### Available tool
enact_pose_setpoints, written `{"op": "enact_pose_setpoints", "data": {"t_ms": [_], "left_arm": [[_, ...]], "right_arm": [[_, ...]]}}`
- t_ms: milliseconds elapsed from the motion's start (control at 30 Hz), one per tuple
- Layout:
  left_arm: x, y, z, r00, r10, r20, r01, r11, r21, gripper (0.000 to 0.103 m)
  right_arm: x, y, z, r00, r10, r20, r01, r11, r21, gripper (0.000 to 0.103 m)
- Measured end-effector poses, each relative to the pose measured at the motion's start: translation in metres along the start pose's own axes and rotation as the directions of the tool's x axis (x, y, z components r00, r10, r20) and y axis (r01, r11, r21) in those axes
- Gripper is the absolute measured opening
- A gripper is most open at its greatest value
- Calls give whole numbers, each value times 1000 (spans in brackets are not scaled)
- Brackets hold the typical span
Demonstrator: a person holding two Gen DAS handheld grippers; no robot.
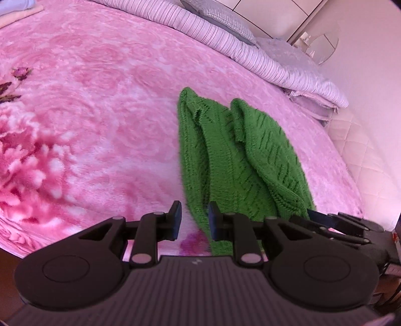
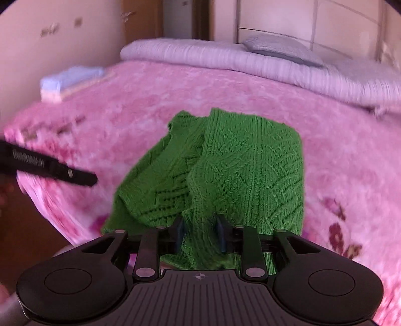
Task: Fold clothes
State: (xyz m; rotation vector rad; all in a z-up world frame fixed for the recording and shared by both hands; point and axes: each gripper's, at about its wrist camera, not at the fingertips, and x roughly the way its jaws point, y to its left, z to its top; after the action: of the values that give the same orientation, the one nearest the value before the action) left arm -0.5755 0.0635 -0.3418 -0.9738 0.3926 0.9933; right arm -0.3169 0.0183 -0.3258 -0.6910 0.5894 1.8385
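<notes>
A green knitted sweater (image 1: 240,160) lies bunched in loose folds on a pink floral blanket (image 1: 105,130). In the left wrist view, my left gripper (image 1: 194,222) is open just above the blanket at the sweater's near left edge; a strip of green passes under its right finger. My right gripper (image 1: 313,214) shows at the sweater's near right corner. In the right wrist view, the sweater (image 2: 238,163) rises toward my right gripper (image 2: 200,232), which is shut on a thick bunch of the knit. My left gripper (image 2: 92,179) shows side-on, apart from the sweater.
A striped lilac duvet (image 1: 225,37) and a grey pillow (image 1: 220,20) lie along the far side of the bed. Folded pale clothes (image 2: 67,80) sit at the far left corner. The bed's quilted edge (image 1: 363,155) drops off at right beside a wall.
</notes>
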Motion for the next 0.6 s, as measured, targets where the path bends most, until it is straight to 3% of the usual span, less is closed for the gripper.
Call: {"op": "enact_pose_setpoints", "data": {"t_ms": [133,233,267,367,500,600], "left_arm": [[-4,0,1,1000,-28,6,28,999,-20,21],[9,-11,2,994,-110,-18,108,992,-67,25],[13,-15,2,990,-137,-25,135,987,-83,26],[30,-25,3,973,-226,-51,216,965,-151,30],[60,-27,1,945,-314,-88,277,916,-289,31],[76,-25,0,947,-307,-100,256,903,-346,31]], "right_arm": [[-32,-37,9,996,63,59,-72,982,174,38],[-53,-73,4,995,29,97,-59,945,321,38],[-54,-85,2,996,-6,86,-27,927,374,38],[-41,-118,-8,990,-130,-56,141,853,503,38],[-19,-142,-19,986,-106,-127,162,772,615,38],[-10,-149,-21,990,-66,-123,132,734,667,38]]}}
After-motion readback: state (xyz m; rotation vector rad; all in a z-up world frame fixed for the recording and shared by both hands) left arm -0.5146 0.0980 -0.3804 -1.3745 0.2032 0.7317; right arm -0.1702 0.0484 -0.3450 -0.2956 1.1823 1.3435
